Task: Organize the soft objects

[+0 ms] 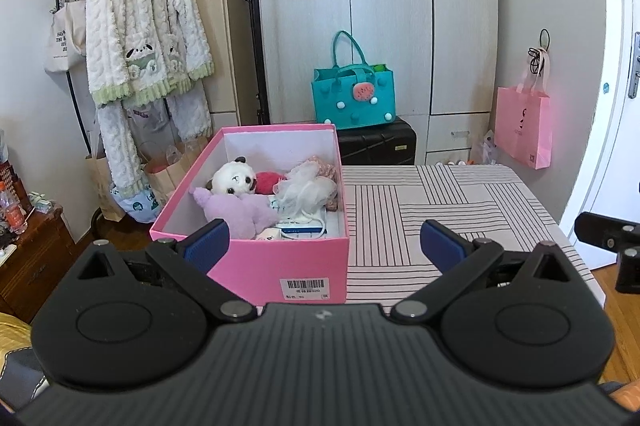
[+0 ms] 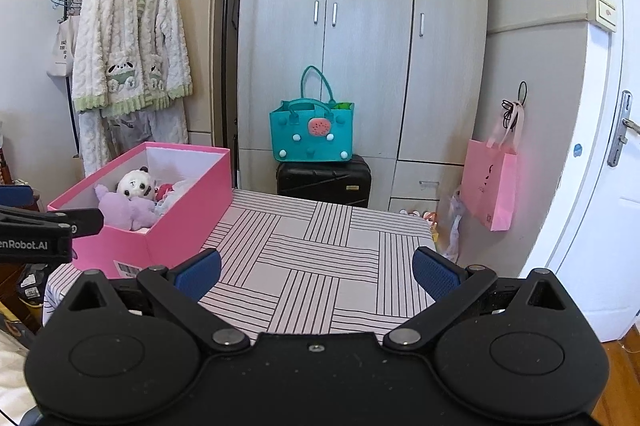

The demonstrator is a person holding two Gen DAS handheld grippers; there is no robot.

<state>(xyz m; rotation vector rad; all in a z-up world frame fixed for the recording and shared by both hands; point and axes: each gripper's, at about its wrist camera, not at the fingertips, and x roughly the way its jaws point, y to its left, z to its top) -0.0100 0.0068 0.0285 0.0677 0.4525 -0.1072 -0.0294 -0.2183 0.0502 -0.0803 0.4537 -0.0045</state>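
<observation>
While both the left gripper [image 1: 325, 242] and right gripper [image 2: 317, 270] gape wide and empty, the soft toys [image 1: 244, 195] sit inside the pink box [image 1: 256, 266] on the striped tablecloth [image 2: 320, 266], before a grey wardrobe [image 2: 360, 25].

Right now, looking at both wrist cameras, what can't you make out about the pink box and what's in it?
- Bottom layer in the pink box: the left wrist view shows only edges of flat items under the purple plush and white mesh puff.
- Barcode label: print too small to read.
- Right wrist view: the near wall of the box hides most contents; only the panda plush and purple plush show clearly.
- Red item: mostly covered by the panda.
</observation>
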